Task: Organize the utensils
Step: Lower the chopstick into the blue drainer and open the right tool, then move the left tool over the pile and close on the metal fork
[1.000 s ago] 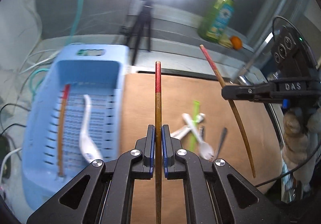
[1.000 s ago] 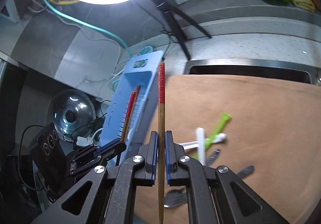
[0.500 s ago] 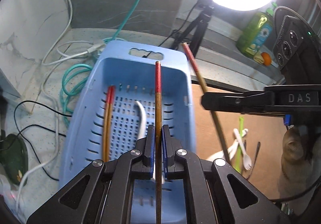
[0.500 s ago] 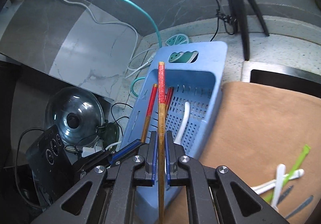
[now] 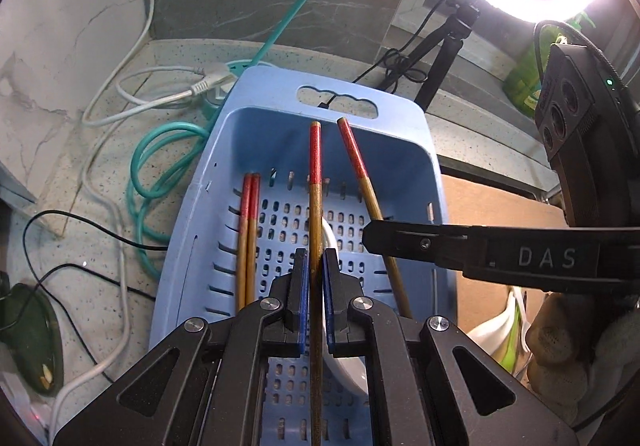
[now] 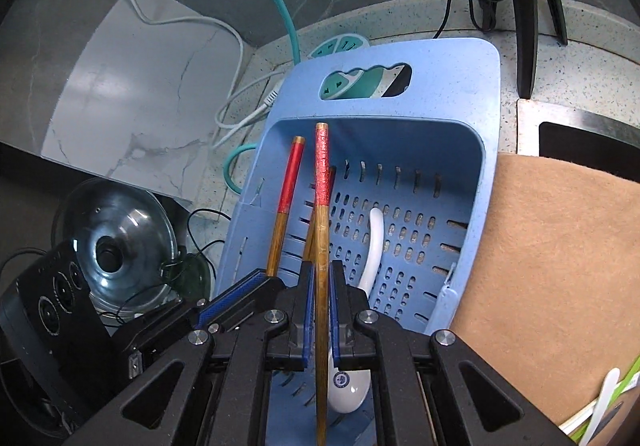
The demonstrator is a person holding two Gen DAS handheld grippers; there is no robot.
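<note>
A light blue perforated basket (image 5: 404,126) (image 6: 476,182) lies below both grippers. My left gripper (image 5: 315,258) is shut on a red-tipped wooden chopstick (image 5: 315,186) held over the basket. My right gripper (image 6: 321,270) is shut on a second red-tipped chopstick (image 6: 321,206), seen in the left wrist view (image 5: 362,178) just right of the first. Two more red-tipped chopsticks (image 5: 248,230) lie along the basket's left side. A white spoon (image 6: 372,242) lies on the basket floor.
Cables (image 5: 160,166) and a teal power strip (image 6: 340,46) lie behind and left of the basket. A brown mat (image 6: 560,266) with loose white and green utensils (image 6: 600,402) is to the right. A glass pot lid (image 6: 112,246) is at left. A tripod (image 5: 448,46) and ring light stand behind.
Both grippers have moved left from over the brown mat to over the blue basket, each still holding its chopstick; the two chopsticks now sit side by side, closer to the basket.
</note>
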